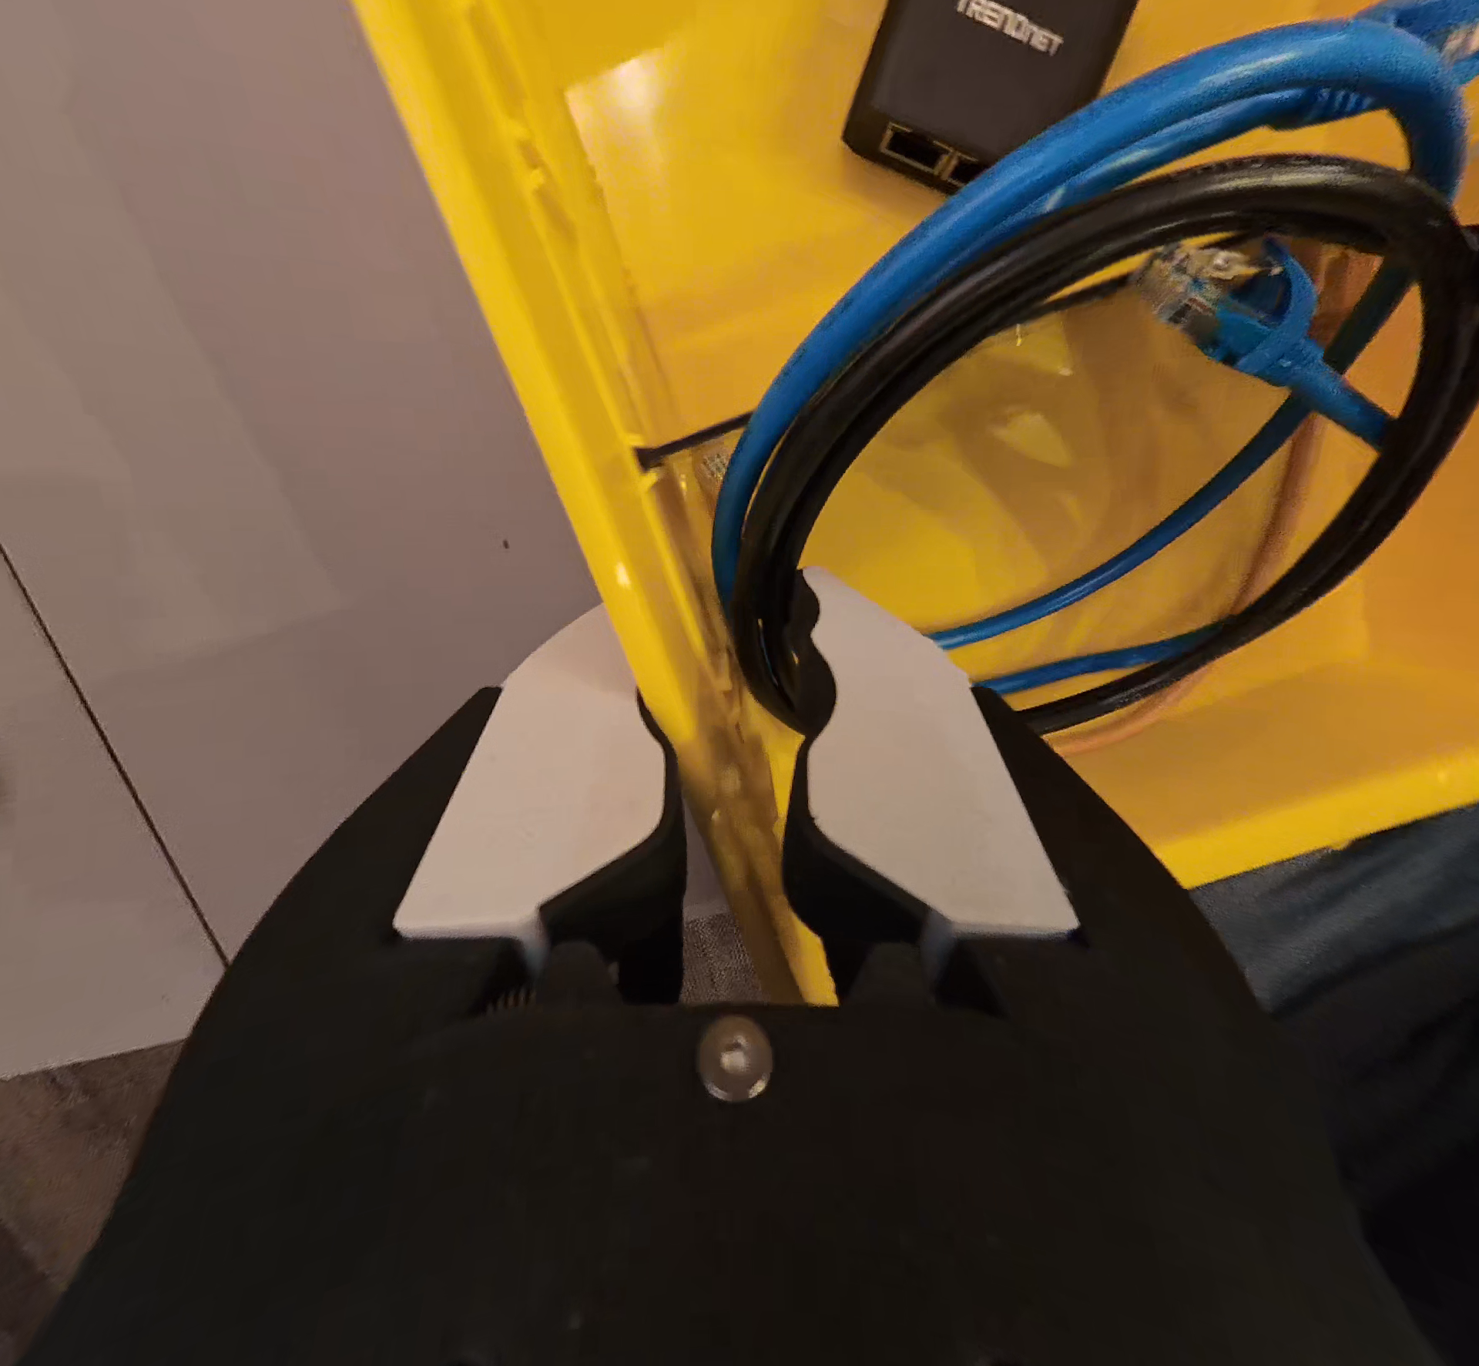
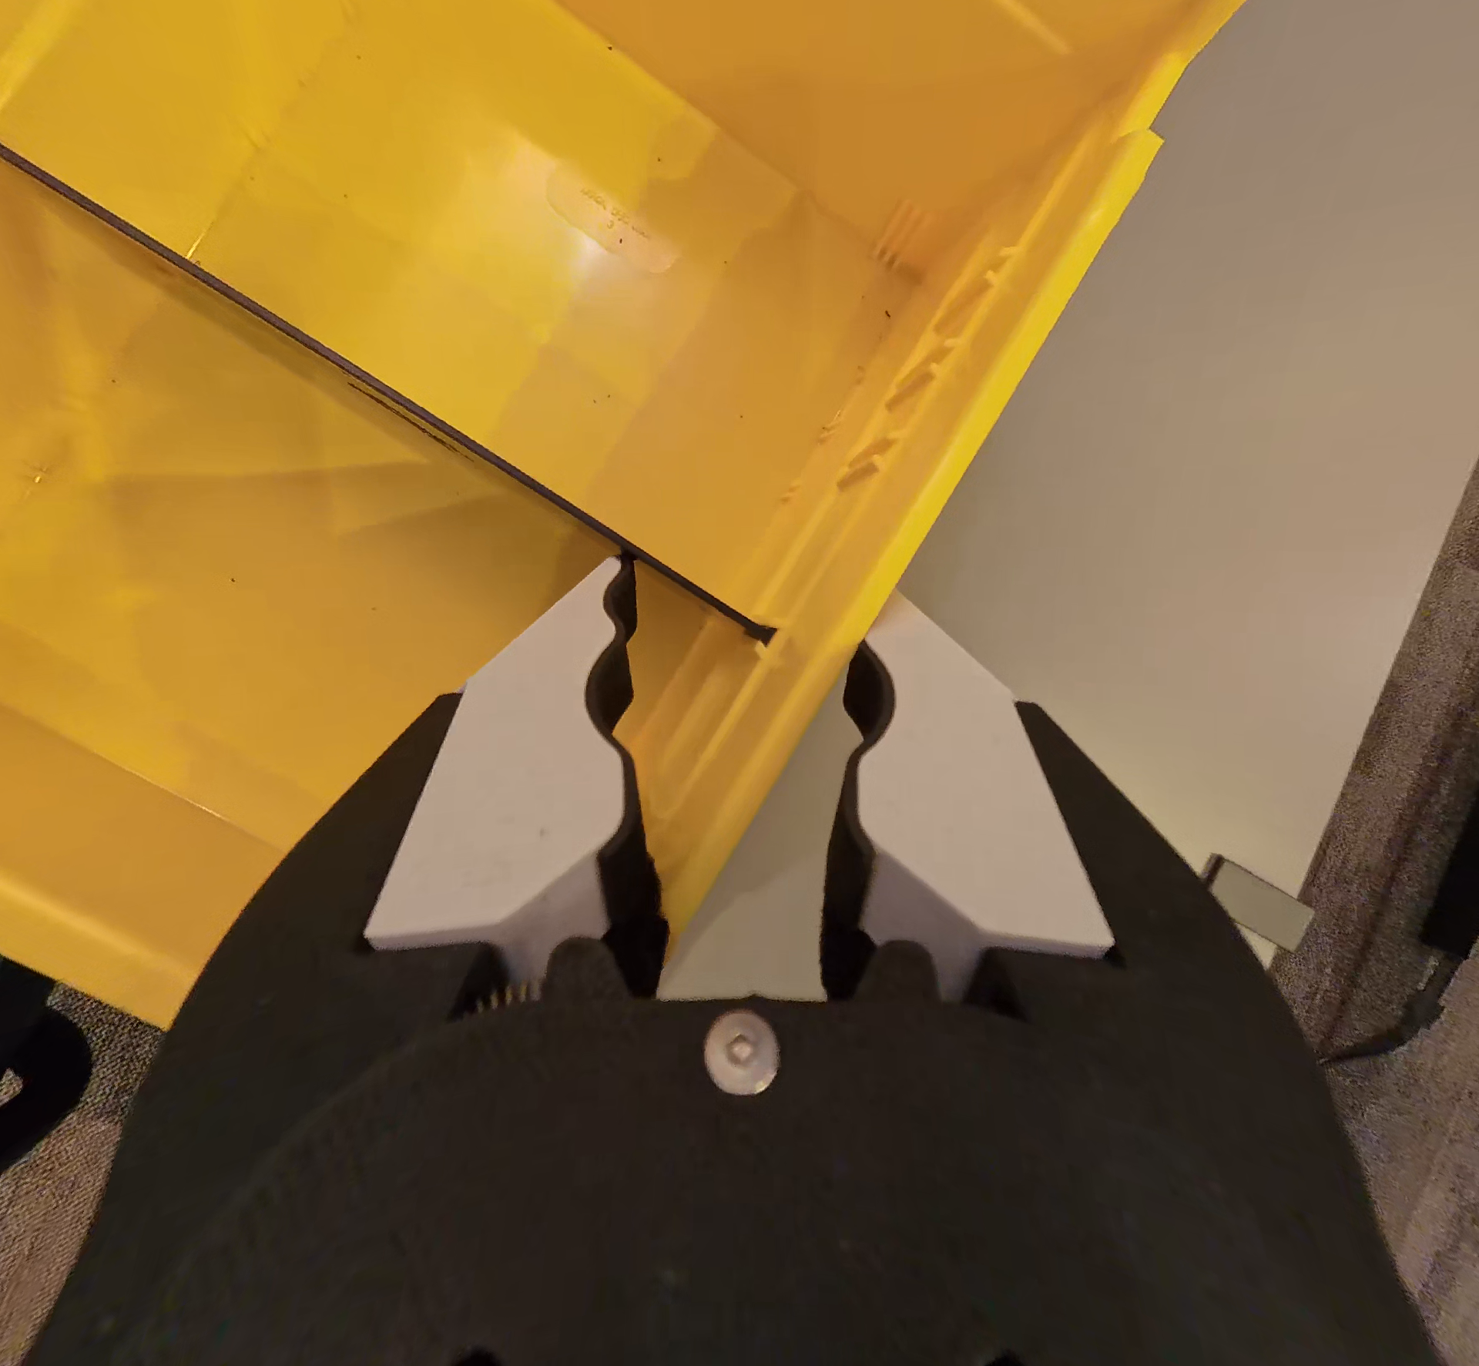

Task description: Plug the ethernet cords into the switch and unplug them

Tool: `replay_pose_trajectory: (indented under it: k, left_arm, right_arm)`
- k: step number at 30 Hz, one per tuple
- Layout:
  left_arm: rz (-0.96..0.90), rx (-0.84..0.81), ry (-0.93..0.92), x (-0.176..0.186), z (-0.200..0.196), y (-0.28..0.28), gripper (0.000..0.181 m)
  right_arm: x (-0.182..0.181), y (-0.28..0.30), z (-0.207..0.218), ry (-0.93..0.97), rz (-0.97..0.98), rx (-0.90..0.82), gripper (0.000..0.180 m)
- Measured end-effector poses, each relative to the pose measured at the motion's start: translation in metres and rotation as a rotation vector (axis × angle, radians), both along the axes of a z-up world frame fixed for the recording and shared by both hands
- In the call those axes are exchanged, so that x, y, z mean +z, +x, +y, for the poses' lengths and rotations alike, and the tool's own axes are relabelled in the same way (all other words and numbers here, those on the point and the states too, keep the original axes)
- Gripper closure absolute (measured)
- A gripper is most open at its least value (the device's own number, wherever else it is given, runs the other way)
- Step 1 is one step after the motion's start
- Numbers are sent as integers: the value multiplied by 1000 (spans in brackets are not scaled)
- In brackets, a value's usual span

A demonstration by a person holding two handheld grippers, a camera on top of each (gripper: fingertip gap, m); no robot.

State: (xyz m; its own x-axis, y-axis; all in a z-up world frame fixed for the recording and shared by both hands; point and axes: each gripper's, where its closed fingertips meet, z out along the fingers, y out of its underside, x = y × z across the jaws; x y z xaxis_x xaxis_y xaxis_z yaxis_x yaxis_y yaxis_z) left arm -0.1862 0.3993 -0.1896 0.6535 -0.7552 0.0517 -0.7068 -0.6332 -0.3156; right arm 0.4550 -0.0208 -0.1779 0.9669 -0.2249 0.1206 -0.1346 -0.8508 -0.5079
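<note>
Straddling the left wall of a yellow bin [image 1: 496, 223], the left gripper [image 1: 732, 695] has one white finger outside the wall and the other inside, its jaws drawn close onto that wall; whether the pads press the plastic firmly cannot be told. The inner fingertip [image 1: 824, 607] touches a coil of cords lying in the near compartment. That coil is made of a blue ethernet cord [image 1: 920, 303] and a black cord [image 1: 1040, 223], looped together in a rough circle and leaning against the wall. One end of the blue cord carries a clear plug [image 1: 1184, 295] with a blue boot, lying loose inside the loop and joined to nothing. Farther in, past a thin dark-edged clear divider [image 1: 680, 443], the switch [image 1: 1008, 39] rests flat on the bin floor: a small black box with rounded corners, pale lettering on its top, and a row of open ports along the edge that faces the coil, partly hidden by the blue cord. In the right wrist view, the right gripper [image 2: 740, 623] sits over the opposite wall [image 2: 880, 527] of the same bin, one finger inside and one outside, the jaws parted wider than the wall, with a clear gap on the outer side. The bin stands on a pale surface [image 2: 1200, 447], with grey carpet [image 2: 1392, 767] beyond it.
</note>
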Motion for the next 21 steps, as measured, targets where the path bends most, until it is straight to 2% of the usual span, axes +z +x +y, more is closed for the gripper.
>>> replay_pose_trajectory:
  k: [1,7,15,21]
  left_arm:
    - [-8,-2,-8,0,4,-1,158]
    - [13,-73,14,0,36,-6,159]
    - [8,-35,16,0,68,-19,159]
    - [-30,-29,4,1,81,-25,159]
  right_arm:
    - [0,4,-2,-4,2,3,130]
    - [-1,30,-14,-32,1,35,133]
    - [-3,65,-21,-78,-7,101,135]
    - [-13,77,-25,-181,-44,119,138]
